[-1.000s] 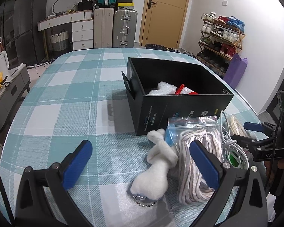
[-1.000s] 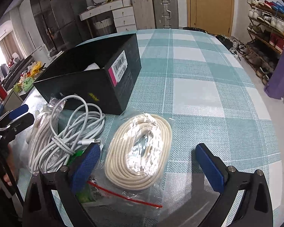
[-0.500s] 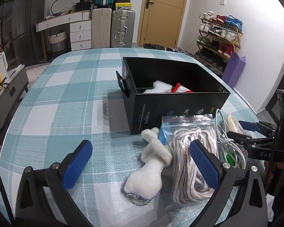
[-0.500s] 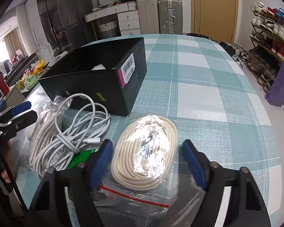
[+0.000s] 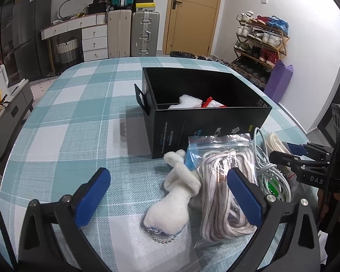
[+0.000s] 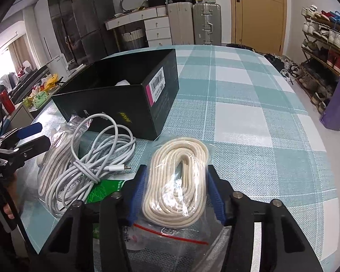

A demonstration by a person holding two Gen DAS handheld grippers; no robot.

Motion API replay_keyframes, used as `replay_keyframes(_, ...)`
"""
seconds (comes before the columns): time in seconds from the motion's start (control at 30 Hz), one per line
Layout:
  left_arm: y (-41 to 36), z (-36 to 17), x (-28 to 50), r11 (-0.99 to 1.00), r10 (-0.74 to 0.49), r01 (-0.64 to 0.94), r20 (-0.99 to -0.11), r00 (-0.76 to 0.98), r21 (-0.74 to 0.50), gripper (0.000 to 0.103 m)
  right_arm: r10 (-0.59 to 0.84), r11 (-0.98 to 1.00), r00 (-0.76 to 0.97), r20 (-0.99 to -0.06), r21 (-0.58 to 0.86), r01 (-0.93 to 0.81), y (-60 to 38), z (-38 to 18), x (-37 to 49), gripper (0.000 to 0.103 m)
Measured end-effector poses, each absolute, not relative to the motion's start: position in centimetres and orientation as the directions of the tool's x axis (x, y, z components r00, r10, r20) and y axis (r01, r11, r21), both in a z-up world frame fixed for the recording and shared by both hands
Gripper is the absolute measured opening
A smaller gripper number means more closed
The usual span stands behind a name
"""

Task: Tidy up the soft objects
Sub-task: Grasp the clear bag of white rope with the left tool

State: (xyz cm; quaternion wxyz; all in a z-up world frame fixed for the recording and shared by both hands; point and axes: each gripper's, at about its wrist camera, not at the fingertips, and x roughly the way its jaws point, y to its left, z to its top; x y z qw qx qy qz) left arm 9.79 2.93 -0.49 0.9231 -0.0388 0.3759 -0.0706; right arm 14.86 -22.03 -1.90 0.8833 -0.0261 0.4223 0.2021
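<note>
Left wrist: black box (image 5: 206, 122) holds white foam (image 5: 188, 102).

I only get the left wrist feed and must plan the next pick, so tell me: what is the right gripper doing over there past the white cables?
Observer: The right gripper has its blue pads on both sides of a bagged cream rope coil, squeezing the bag.
Operator: Has it lifted the coil?
Observer: I cannot tell; the bag's sealed end with the red strip looks to rest on the checked tablecloth.
Operator: Anything on the black box I can't see?
Observer: The black box carries a pink and white barcode label on its end wall.
Operator: What lies beside the coil?
Observer: A loose white charging cable, partly over a green packet.
</note>
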Motion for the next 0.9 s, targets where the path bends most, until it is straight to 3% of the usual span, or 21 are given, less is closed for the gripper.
replay_keyframes(0.2,2.4,-0.1,9.2,0.987,-0.162,0.111,-0.683,0.712,-0.118,0.103,0.361,0.912,0.582,-0.729,0.145,-0.384,-22.5,-1.1,14.2,0.042)
replay_keyframes(0.73,-0.2,-0.1,8.5,0.976,-0.214,0.184,-0.695,0.686,-0.120,0.102,0.393,0.902,0.632,-0.668,0.145,-0.407,-23.0,1.5,12.2,0.042)
replay_keyframes(0.9,-1.5,-0.3,8.2,0.964,-0.251,0.241,-0.700,0.669,-0.116,0.089,0.394,0.901,0.633,-0.666,0.144,-0.409,-23.0,1.6,12.1,0.042)
